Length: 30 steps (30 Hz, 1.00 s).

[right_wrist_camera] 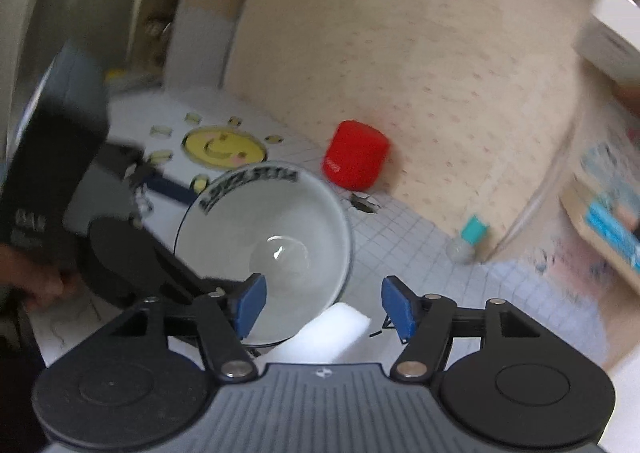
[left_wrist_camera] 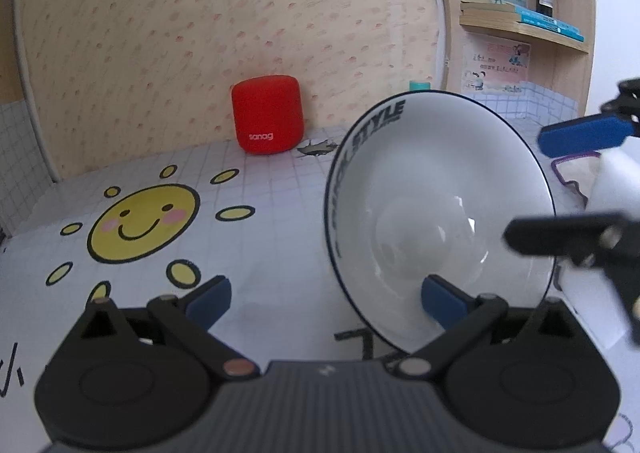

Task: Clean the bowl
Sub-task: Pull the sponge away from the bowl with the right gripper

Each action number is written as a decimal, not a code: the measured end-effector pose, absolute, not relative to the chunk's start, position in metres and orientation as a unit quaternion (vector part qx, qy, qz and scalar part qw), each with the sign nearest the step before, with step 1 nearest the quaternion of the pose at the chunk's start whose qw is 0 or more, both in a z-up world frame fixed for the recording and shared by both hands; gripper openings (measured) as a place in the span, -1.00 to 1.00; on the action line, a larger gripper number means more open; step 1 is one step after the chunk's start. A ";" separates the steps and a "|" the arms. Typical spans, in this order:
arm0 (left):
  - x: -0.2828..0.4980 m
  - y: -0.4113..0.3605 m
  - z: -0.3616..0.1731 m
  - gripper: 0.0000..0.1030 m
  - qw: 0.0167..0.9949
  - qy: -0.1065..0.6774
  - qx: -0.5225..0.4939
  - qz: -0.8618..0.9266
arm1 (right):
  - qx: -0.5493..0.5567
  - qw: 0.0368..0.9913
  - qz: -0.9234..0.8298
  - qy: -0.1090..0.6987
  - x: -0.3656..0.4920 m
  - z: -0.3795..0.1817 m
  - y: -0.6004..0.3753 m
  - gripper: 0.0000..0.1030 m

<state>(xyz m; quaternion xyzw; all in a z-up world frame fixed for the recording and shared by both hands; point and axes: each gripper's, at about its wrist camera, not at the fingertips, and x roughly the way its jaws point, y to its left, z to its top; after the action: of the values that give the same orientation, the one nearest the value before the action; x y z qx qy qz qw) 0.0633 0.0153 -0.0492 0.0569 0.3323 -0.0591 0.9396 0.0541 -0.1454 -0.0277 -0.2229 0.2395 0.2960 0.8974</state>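
On the gridded table [left_wrist_camera: 280, 213], right of its sun drawing [left_wrist_camera: 142, 223], the bowl [left_wrist_camera: 436, 213] stands tipped on edge. Both the left gripper [left_wrist_camera: 326, 299] and right gripper [right_wrist_camera: 322, 303] are spread wide, gripping nothing, so unsupported it may roll. A red speaker [left_wrist_camera: 267, 117] sits far against papered wall; shelves right.

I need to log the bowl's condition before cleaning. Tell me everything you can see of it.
The bowl is white, glossy, ceramic-looking, with a thin dark rim line and black lettering inside the rim. It is tipped on edge, its opening toward the cameras. The interior looks bare. The left hand-held gripper has one blue pad inside it; contact is unclear.
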 end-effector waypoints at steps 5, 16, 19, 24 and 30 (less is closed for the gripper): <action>0.063 0.014 -0.050 0.98 0.940 0.332 0.058 -0.060 | -0.171 0.926 0.248 0.227 0.053 -0.030 -0.161 0.65; 0.064 0.021 -0.050 0.98 0.938 0.336 0.047 -0.066 | -0.177 0.934 0.226 0.211 0.022 -0.058 -0.147 0.33; 0.065 0.022 -0.050 0.98 0.938 0.337 0.043 -0.066 | -0.167 0.932 0.230 0.223 0.022 -0.065 -0.152 -0.02; 0.066 0.022 -0.050 0.98 0.938 0.338 0.042 -0.065 | -0.168 0.934 0.232 0.213 0.019 -0.070 -0.152 -0.12; 0.066 0.022 -0.050 0.98 0.938 0.338 0.040 -0.064 | -0.183 0.933 0.229 0.209 -0.001 -0.064 -0.160 -0.28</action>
<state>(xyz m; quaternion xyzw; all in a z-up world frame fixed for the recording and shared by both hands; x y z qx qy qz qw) 0.0664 0.0215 -0.0504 0.0403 0.3382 -0.0642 0.9380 -0.0010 -0.1604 -0.0638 -0.1834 0.2089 0.2292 0.9328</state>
